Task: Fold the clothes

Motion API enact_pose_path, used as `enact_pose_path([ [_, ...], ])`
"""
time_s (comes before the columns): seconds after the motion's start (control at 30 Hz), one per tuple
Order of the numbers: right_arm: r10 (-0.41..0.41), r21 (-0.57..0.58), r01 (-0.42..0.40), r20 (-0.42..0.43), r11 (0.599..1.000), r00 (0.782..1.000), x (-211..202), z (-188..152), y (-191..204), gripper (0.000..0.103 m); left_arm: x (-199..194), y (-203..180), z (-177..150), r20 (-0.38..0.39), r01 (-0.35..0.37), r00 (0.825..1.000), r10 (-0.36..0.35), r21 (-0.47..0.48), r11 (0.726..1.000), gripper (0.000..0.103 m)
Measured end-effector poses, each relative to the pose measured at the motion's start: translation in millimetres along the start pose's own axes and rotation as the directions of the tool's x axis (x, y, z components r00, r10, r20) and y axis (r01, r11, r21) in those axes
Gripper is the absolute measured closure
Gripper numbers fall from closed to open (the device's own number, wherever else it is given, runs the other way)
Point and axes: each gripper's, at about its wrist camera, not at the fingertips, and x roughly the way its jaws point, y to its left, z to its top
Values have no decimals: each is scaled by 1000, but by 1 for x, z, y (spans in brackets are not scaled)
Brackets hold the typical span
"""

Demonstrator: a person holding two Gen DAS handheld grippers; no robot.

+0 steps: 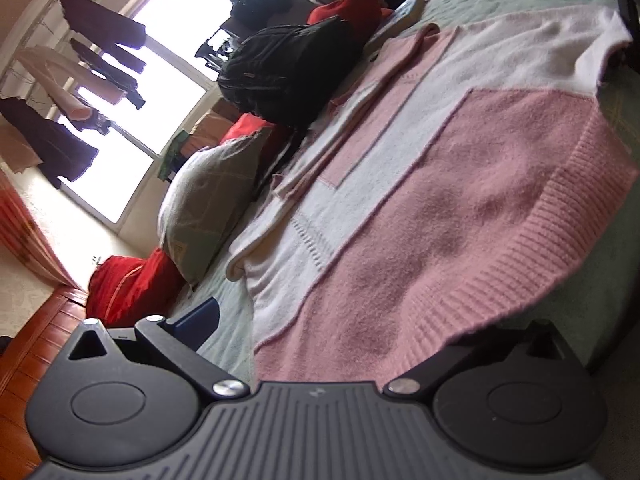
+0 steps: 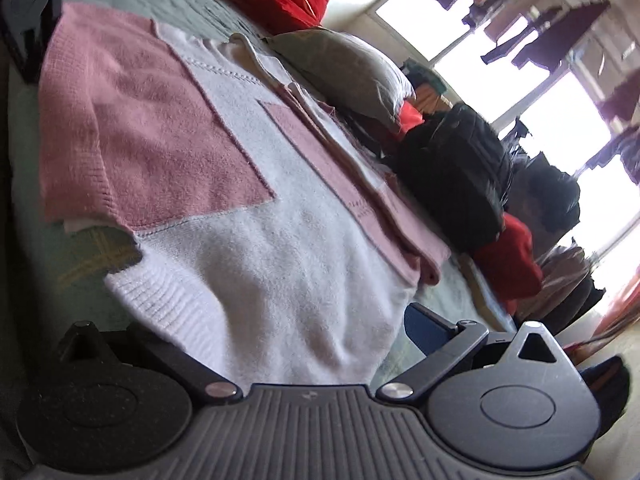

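The left gripper [image 1: 344, 332] is held low and tilted, its black linkage arms spread wide apart, with one blue fingertip [image 1: 200, 322] visible at the left. The right gripper [image 2: 288, 344] is likewise tilted with its arms spread wide; one blue fingertip [image 2: 426, 330] shows at the right.
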Motion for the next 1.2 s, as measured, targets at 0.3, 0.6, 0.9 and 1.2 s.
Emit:
enact_pose_path([
  [0.3, -126, -37, 129, 72, 991, 989, -6, 12, -4, 0, -4, 13, 11, 27, -59, 998, 60, -42, 997, 0],
  [0.6, -80, -32, 81, 19, 996, 997, 4, 7, -1, 0, -1, 6, 6, 11, -27, 1000, 27, -35, 999, 0],
  [0.9, -171, -25, 172, 39, 985, 985, 1, 3, -6, 0, -4, 10, 7, 15, -46, 999, 47, -52, 998, 0],
  [1.2, -267, -51, 274, 107, 960, 958, 3, 18, -20, 0, -2, 23, 21, 38, -111, 993, 113, -64, 992, 0],
])
